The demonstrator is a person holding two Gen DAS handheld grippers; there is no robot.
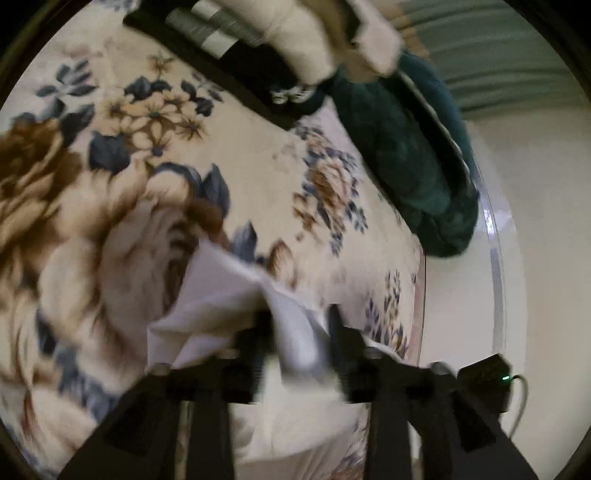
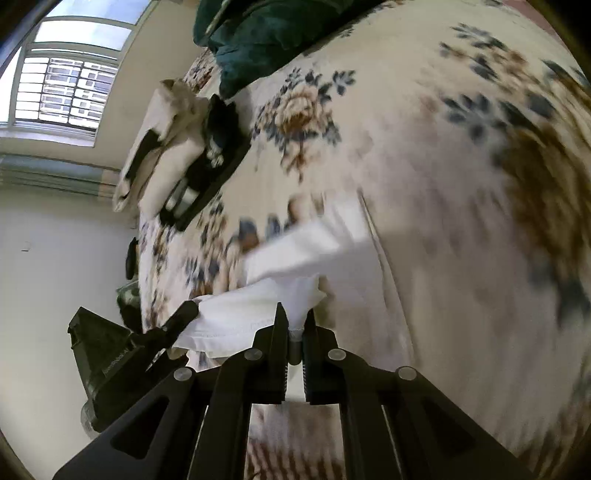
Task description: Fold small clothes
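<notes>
Right wrist view shows the small white cotton garment (image 2: pixel 280 258) lifted a little off the cream floral blanket (image 2: pixel 424 166) that covers the bed, near the bed's side edge, with a hemmed fold of it pinched between the clenched fingers of the right gripper (image 2: pixel 295 325). The left gripper (image 2: pixel 181 317) shows in this view at the garment's other end; in the left wrist view the white cloth (image 1: pixel 229 295) lies between the parted fingers of that left gripper (image 1: pixel 299 325), and blur hides whether the pads press on it, so I cannot tell if that end is gripped. The cloth looks thin, light and limp: it should sag and slide between smooth pads, so a hem or a corner seam is likely the surest place to take hold, with both ends kept taut. Farther along the bed lies a black flat tray-like piece (image 2: pixel 207 173) bearing folded cream and dark items (image 2: pixel 162 162), and beyond it a crumpled dark green velvet blanket (image 2: pixel 266 33) sits at the far corner. Neither crowds the garment. The bed's edge beside it is the nearer hazard, since slack cloth could slip over.
</notes>
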